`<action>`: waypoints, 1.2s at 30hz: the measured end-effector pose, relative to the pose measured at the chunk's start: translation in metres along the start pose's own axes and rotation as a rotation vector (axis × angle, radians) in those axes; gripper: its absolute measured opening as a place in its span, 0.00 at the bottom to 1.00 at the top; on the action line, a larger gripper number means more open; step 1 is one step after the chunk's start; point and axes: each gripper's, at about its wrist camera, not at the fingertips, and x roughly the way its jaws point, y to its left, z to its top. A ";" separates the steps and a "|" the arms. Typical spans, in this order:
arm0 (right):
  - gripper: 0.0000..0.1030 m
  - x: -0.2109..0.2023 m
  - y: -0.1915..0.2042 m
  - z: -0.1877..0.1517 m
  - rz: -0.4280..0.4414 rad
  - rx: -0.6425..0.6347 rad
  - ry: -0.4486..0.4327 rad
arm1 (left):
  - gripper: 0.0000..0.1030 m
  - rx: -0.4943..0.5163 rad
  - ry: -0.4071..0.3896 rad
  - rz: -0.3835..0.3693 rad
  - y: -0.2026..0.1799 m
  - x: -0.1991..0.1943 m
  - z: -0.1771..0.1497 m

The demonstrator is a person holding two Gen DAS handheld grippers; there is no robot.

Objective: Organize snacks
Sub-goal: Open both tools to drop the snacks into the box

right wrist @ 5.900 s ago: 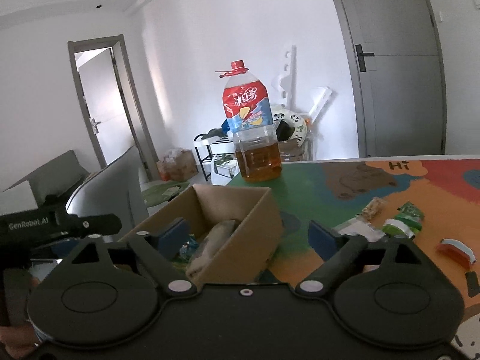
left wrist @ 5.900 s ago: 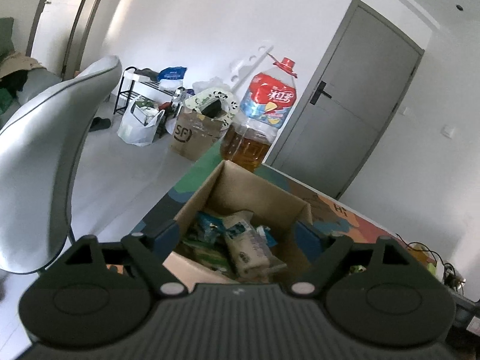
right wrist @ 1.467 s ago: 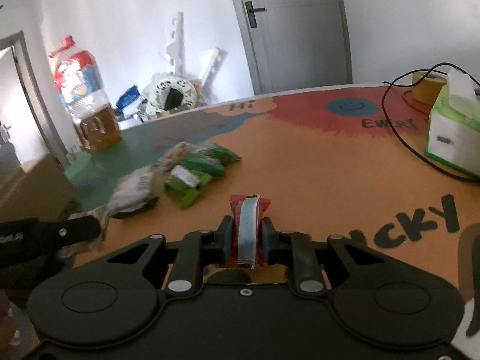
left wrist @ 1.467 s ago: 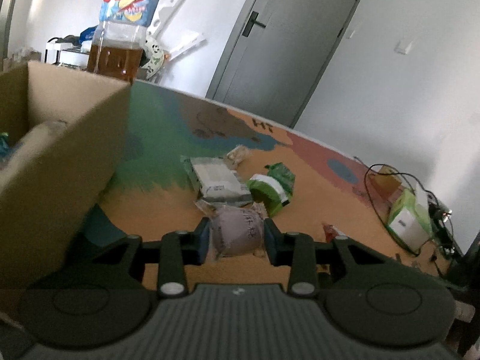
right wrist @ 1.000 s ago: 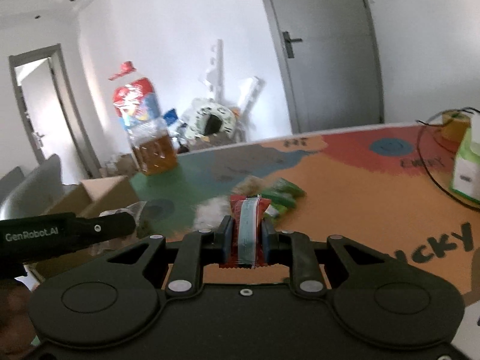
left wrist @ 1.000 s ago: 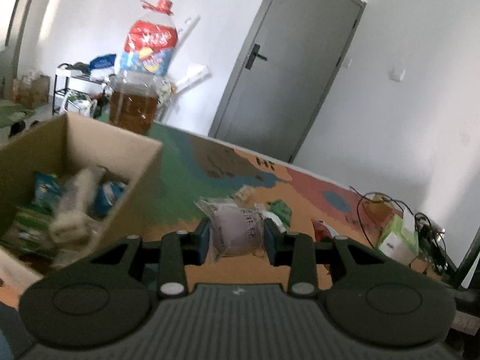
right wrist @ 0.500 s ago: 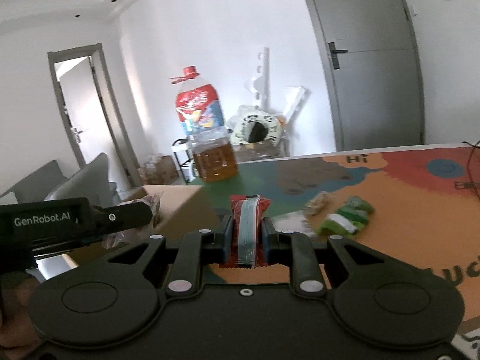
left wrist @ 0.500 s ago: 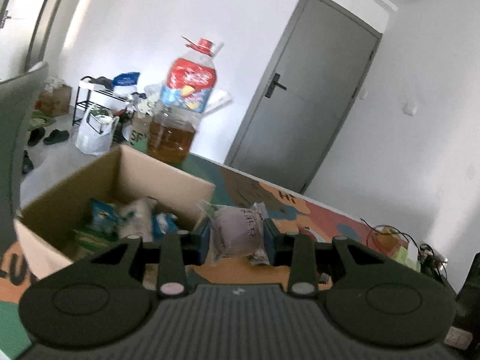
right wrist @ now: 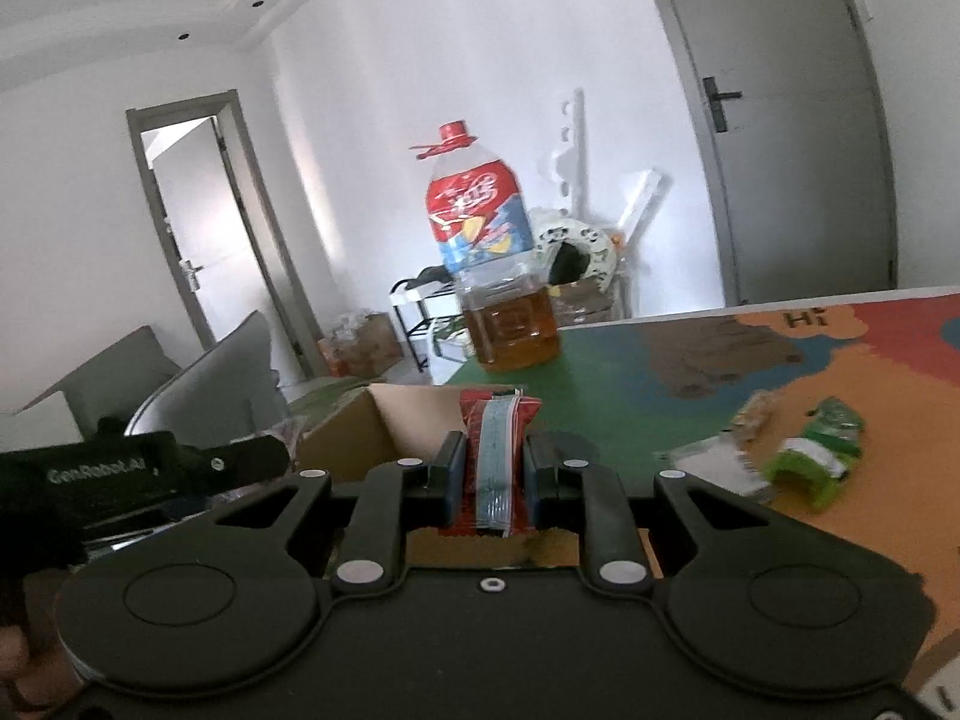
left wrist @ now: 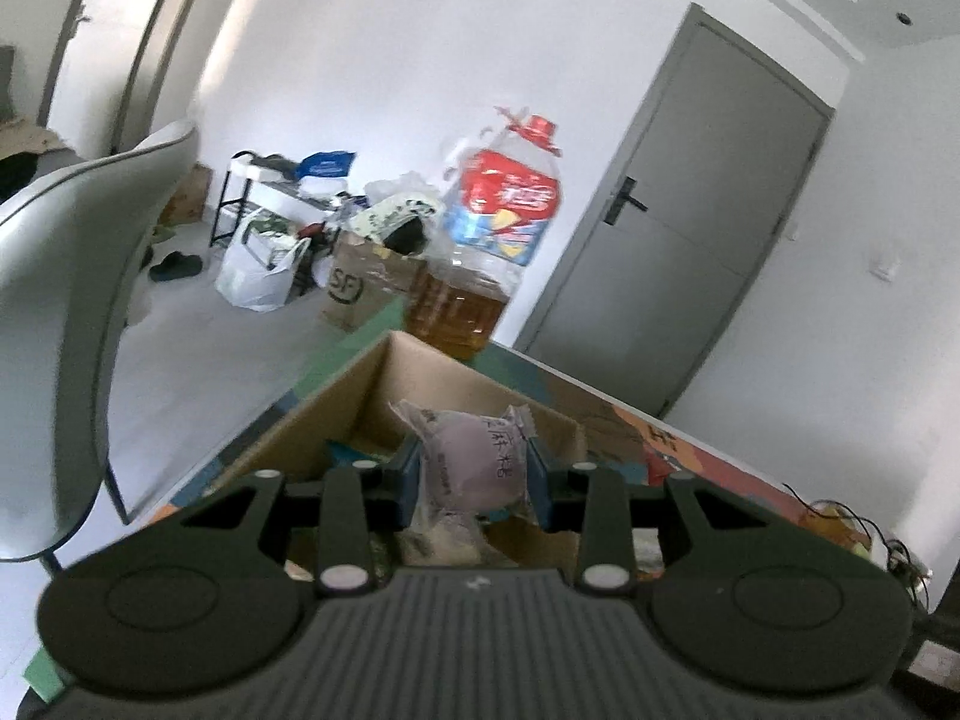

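Left tongs (left wrist: 474, 471) clamp a mauve bun packet (left wrist: 474, 462); right tongs (right wrist: 493, 468) clamp a red sachet (right wrist: 495, 456).

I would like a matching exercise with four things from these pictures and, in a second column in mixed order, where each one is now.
Things:
1. pale round snack bag
2. red snack packet
3. oil bottle
4. green snack packet

Places:
A. lying on the orange part of the table
B. standing on the green part, behind the cardboard box
C. between the left gripper's fingers
D. between the right gripper's fingers

Pairs: 1-C, 2-D, 3-B, 4-A
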 end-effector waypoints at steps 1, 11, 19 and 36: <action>0.21 0.003 0.002 0.001 0.009 0.005 0.007 | 0.34 -0.008 0.001 0.006 0.004 0.003 0.001; 0.23 0.027 0.026 0.007 0.016 -0.013 0.036 | 0.38 -0.042 0.025 0.040 0.029 0.025 0.011; 0.98 0.021 0.032 0.006 -0.065 -0.003 -0.027 | 0.60 -0.038 0.024 0.053 0.036 0.019 0.004; 1.00 -0.012 -0.007 -0.004 -0.230 0.081 -0.006 | 0.85 -0.001 0.031 0.034 0.003 0.000 -0.002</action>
